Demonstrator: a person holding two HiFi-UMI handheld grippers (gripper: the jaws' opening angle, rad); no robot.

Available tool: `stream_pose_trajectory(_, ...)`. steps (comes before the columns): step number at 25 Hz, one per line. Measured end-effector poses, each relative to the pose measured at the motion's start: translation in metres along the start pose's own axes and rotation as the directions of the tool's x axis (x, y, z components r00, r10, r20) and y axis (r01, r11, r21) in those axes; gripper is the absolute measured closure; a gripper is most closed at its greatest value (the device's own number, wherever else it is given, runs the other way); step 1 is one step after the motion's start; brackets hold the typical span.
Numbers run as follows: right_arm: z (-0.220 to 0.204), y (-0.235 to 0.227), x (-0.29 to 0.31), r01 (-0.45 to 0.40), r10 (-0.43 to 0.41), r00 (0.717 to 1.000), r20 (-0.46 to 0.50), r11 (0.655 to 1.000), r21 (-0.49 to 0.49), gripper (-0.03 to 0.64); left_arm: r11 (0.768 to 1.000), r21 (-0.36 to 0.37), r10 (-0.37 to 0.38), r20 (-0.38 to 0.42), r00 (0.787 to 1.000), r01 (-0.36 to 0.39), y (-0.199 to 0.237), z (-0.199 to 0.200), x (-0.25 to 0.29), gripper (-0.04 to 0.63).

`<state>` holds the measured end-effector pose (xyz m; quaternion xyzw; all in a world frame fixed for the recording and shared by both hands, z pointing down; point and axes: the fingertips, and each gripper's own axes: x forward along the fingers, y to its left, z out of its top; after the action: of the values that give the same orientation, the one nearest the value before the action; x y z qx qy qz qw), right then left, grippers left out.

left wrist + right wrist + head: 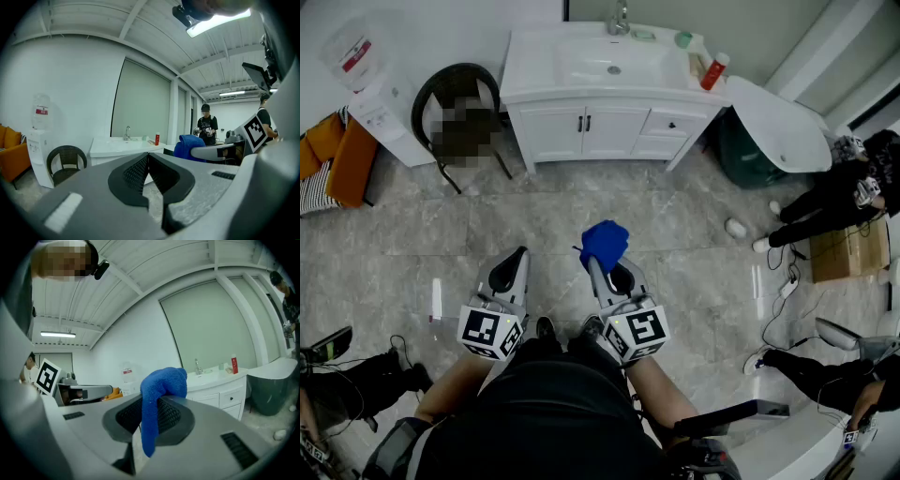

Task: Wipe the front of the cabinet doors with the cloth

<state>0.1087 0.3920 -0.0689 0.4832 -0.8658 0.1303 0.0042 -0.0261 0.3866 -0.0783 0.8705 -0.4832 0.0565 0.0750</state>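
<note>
The wiping had not started, as far as I could judge. The white cabinet (pixel 661 147) stood at the far side of the floor (pixel 675 225), well apart from the person, and nothing touched its doors (pixel 553 132). What was done was only the taking of the cloth (pixel 605 242): the right tongs (pixel 602 264) pinched it between the jaws, with a blue fold standing above them and a tail hanging down. The left tongs (pixel 520 255) were pressed together with nothing between them. Both were held low in front of the body and pointed toward the cabinet. The whole approach and the wiping of each door front were left to do.

By count, there was one cabinet with one sink in its worktop. It had two doors side by side, each with a dark handle, and drawers at the right whose number I could not tell surely. There were also one water dispenser (pixel 375 94), one dark chair (pixel 441 94), two tongs, one cloth and one red bottle (pixel 713 71).
</note>
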Motion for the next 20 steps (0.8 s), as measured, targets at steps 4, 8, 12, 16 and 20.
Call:
stream_pose_trajectory(4,0.004,-0.008,-0.002,-0.002,0.002,1.0,-0.005,1.0,0.002,0.568,1.0,0.002,0.005,0.002,1.0,-0.005,-0.004,0.007,0.008,0.592)
stream_pose_trajectory(8,0.003,-0.016,-0.004,-0.002,0.002,1.0,-0.013,1.0,-0.001,0.568,1.0,-0.012,0.008,0.007,1.0,-0.008,-0.008,0.005,0.016,0.592)
stream_pose_trajectory(12,-0.004,-0.019,-0.003,-0.013,0.013,1.0,-0.025,1.0,0.01,0.568,1.0,-0.016,0.019,-0.005,1.0,-0.019,-0.01,-0.002,0.015,0.592)
stream_pose_trajectory(16,-0.009,-0.02,-0.004,-0.03,0.03,0.999,-0.028,0.999,0.022,0.568,0.999,-0.014,0.048,-0.021,0.999,-0.048,-0.01,-0.006,0.01,0.592)
stream_pose_trajectory(20,-0.004,-0.032,0.003,-0.032,0.032,0.999,-0.002,0.999,0.025,0.568,0.996,0.005,0.094,-0.01,0.996,-0.094,-0.002,-0.001,0.008,0.592)
